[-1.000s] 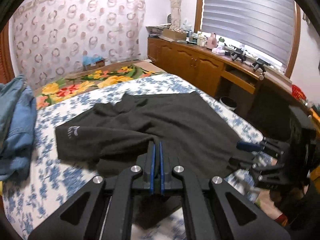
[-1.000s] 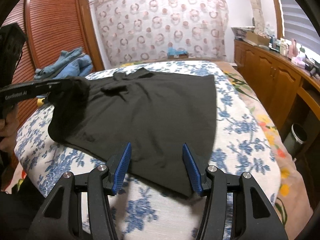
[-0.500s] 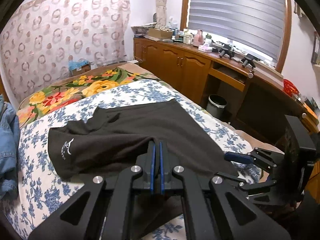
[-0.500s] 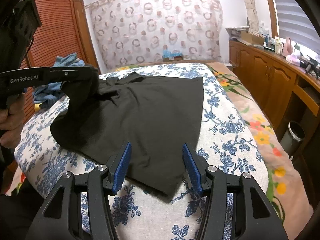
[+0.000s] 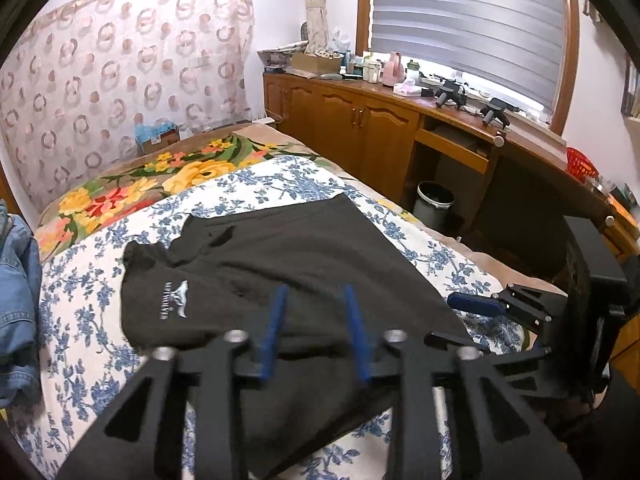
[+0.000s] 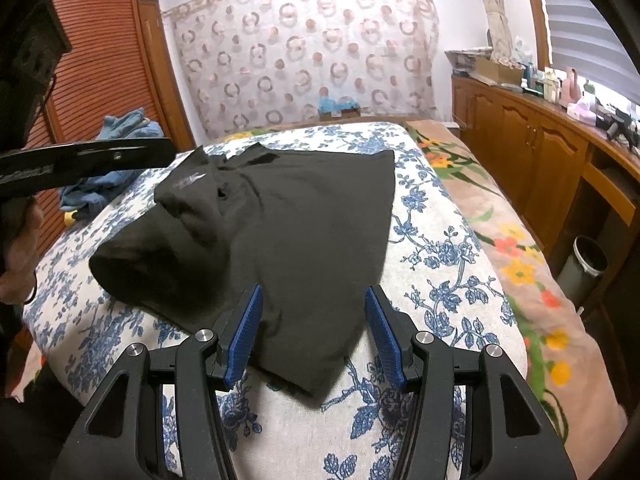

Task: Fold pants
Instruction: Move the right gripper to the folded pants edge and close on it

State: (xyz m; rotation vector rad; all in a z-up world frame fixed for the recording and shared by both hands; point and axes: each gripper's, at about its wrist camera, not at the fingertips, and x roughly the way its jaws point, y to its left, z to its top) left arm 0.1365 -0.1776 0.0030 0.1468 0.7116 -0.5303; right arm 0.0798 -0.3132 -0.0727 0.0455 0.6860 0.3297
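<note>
the black cotton pants (image 6: 288,224) lie spread on the bed's blue-flowered white cover (image 6: 440,260), one side doubled over so the printed logo faces up, which looks like a first fold laid down. the left tongs (image 5: 314,316) hover just above that folded part, jaws opening and nothing pinched between them. the right tongs (image 6: 314,328) stand half open over the near edge of the cloth, gripping nothing, seemingly ready to take it.

Black pants (image 6: 304,216), blue-floral white bedspread (image 6: 436,264)
</note>
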